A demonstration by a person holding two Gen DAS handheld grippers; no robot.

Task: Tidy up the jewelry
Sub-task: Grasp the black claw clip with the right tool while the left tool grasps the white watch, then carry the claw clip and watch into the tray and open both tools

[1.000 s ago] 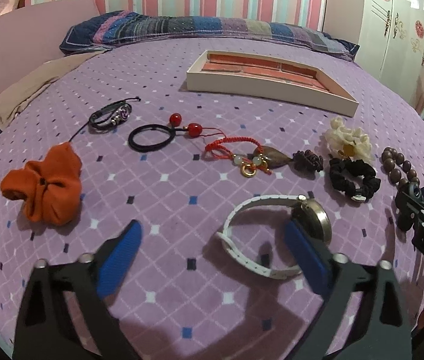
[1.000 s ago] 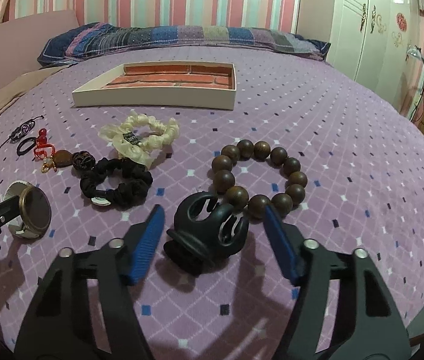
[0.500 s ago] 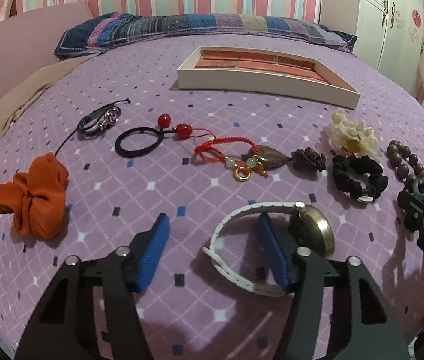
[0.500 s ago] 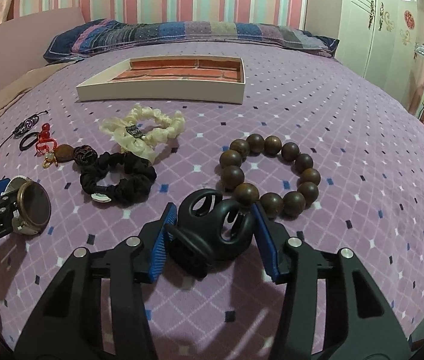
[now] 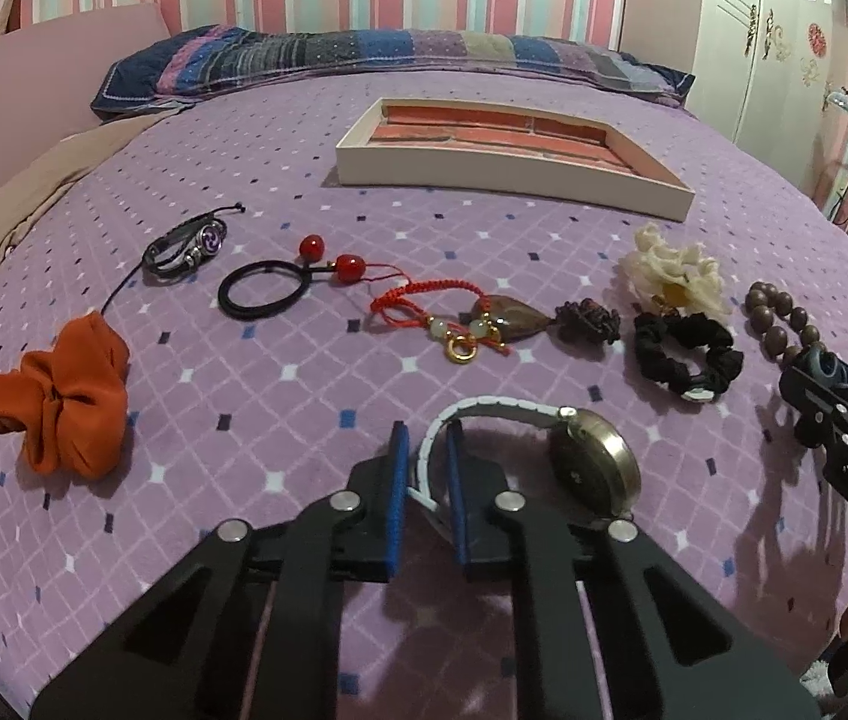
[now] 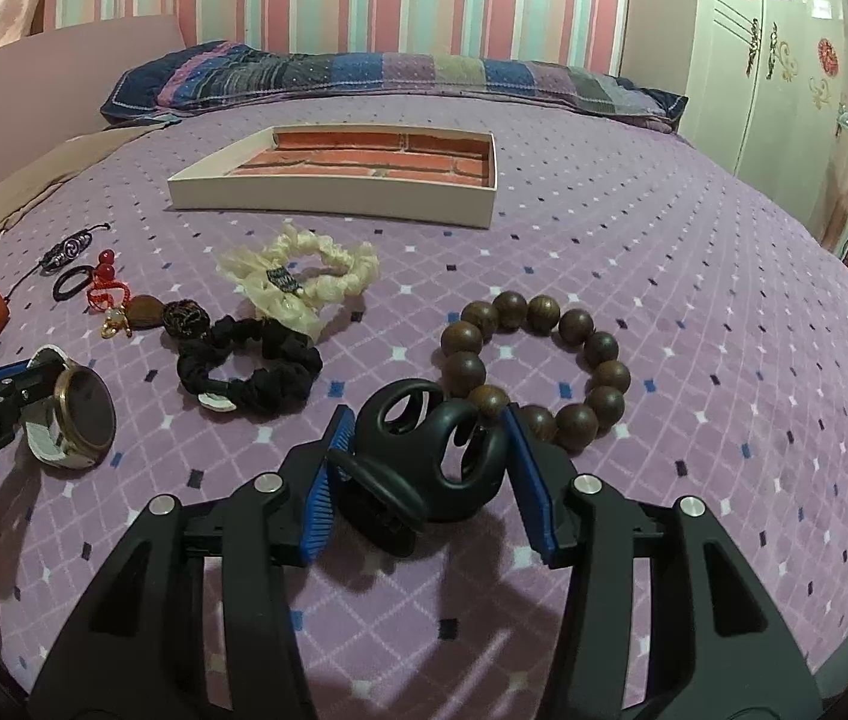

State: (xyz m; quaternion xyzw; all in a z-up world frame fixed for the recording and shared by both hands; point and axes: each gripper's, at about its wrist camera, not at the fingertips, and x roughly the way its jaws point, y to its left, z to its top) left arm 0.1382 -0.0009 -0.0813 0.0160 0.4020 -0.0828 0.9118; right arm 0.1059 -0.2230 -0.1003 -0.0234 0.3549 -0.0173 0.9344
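A white-strapped watch (image 5: 595,471) with a round metal face lies on the purple bedspread. My left gripper (image 5: 427,444) is closing, its blue pads pinching the strap between them. In the right wrist view the watch (image 6: 85,405) shows at the left edge. A black hair claw (image 6: 424,462) sits between the pads of my right gripper (image 6: 427,420), which press on both its sides. The claw touches a brown wooden bead bracelet (image 6: 535,360). Farther up the bed lies a shallow white tray (image 5: 508,177) with a brick-pattern floor and nothing in it.
Spread across the bed are an orange scrunchie (image 5: 61,402), a braided bracelet (image 5: 187,243), a black hair tie with red beads (image 5: 265,294), a red cord charm (image 5: 460,324), a black scrunchie (image 6: 256,378) and a cream scrunchie (image 6: 304,276). A striped pillow (image 6: 388,75) lies behind the tray.
The left jaws have gone from wide open to pinching the watch strap. The right jaws have narrowed onto the hair claw. Neither hand has shifted.
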